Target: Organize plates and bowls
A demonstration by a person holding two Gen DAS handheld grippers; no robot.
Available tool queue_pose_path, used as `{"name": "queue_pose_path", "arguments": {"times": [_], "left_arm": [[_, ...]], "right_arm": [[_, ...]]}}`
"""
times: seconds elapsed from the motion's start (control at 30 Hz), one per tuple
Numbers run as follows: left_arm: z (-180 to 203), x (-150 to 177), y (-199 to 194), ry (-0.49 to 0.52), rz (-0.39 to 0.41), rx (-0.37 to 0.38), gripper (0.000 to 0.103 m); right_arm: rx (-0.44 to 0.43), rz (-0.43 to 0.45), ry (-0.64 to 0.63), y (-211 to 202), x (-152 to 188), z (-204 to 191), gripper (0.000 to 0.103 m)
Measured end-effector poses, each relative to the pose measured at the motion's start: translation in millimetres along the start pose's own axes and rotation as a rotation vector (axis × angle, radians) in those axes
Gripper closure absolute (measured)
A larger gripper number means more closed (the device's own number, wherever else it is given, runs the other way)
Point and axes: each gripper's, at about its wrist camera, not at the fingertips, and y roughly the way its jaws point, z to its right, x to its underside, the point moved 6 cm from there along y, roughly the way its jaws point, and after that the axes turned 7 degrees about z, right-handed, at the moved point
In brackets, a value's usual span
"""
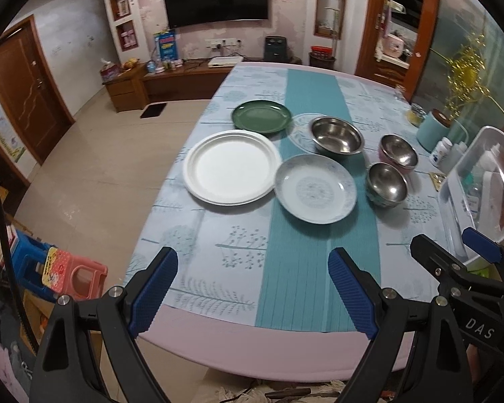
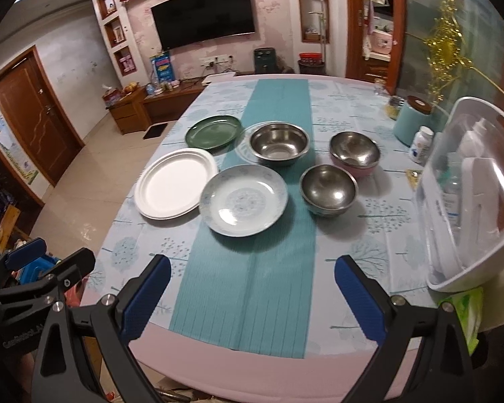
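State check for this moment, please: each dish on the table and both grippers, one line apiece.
green plate: flat, empty
white plate: flat, empty
patterned plate: flat, empty
clear glass plate: under the large steel bowl
large steel bowl: upright, empty
pink-sided steel bowl: upright, empty
small steel bowl: upright, empty
left gripper: jaws open, empty
right gripper: jaws open, empty

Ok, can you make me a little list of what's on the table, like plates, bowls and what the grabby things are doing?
plates: green plate, white plate, blue patterned plate, clear plate under the biggest bowl
bowls: large steel bowl, pink-sided bowl, small steel bowl
stacked yet: no, mostly spread out
left tool: open, empty, over the near table edge
right tool: open, empty
table: pink rim, patterned cloth
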Motion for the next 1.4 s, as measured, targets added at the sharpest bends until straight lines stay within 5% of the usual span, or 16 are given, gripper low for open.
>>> {"name": "queue_pose_path", "arguments": {"times": [0.4, 0.7, 1.1, 1.27, 1.4], "left_arm": [[-59, -39, 47, -0.030, 0.013, -0.006, 0.013], [-122, -97, 149, 0.133, 0.094, -0.078, 0.013], [-179, -103, 330, 0.073, -0.193, 0.077, 0.013], [-178, -92, 370, -0.008, -0.291, 0.189, 0.013], [-172, -93, 381, -0.009, -0.297, 0.225, 0.013]], "right_arm": [[0.040, -0.021, -0.067, 45, -20, -38, 0.010], [0.098, -0.048, -0.122, 121, -69, -83, 0.011], [0.030, -0.252, -0.043, 290, -100, -108, 0.028], [0.006, -0.326, -0.008, 338, -103, -105, 0.032], [-0.005, -0.367, -0.002, 358, -105, -102, 0.032]]}}
